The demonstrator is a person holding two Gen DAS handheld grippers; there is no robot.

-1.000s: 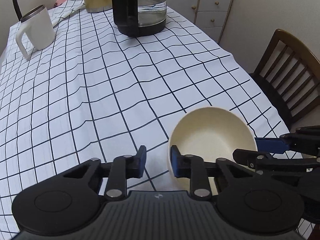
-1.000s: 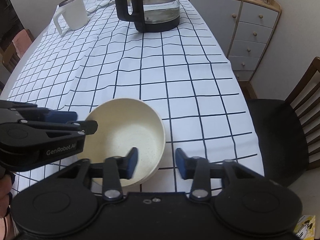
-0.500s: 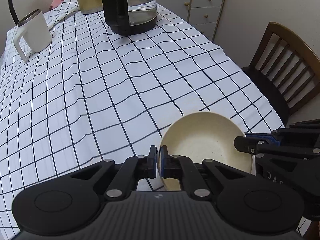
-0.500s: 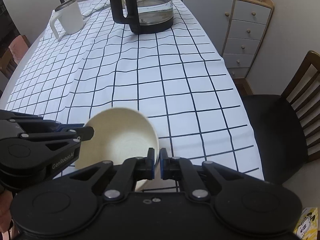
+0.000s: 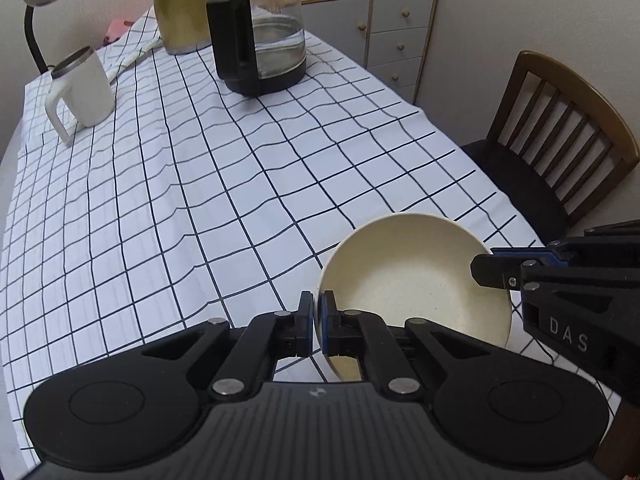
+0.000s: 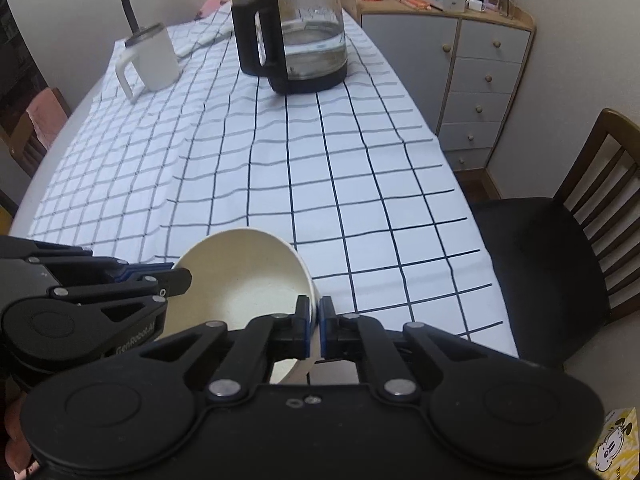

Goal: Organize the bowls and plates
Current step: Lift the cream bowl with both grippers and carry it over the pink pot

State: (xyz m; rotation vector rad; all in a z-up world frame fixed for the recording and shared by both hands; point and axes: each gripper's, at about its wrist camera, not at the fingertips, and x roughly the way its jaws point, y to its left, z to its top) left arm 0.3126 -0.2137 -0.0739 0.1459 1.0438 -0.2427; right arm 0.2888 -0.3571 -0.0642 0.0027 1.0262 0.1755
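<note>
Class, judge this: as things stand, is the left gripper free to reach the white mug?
Probably not: the left gripper is shut on the bowl rim, though only open tablecloth lies before the white mug.

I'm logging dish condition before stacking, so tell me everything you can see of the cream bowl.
The cream bowl is round and deep, with a thin rim and a matte, faintly speckled inside that looks empty. No chips or cracks show. It is tilted and appears lifted above the checked tablecloth at the near edge. The left tool is shut on its left rim and the right tool on the opposite rim. Its underside is hidden.
</note>
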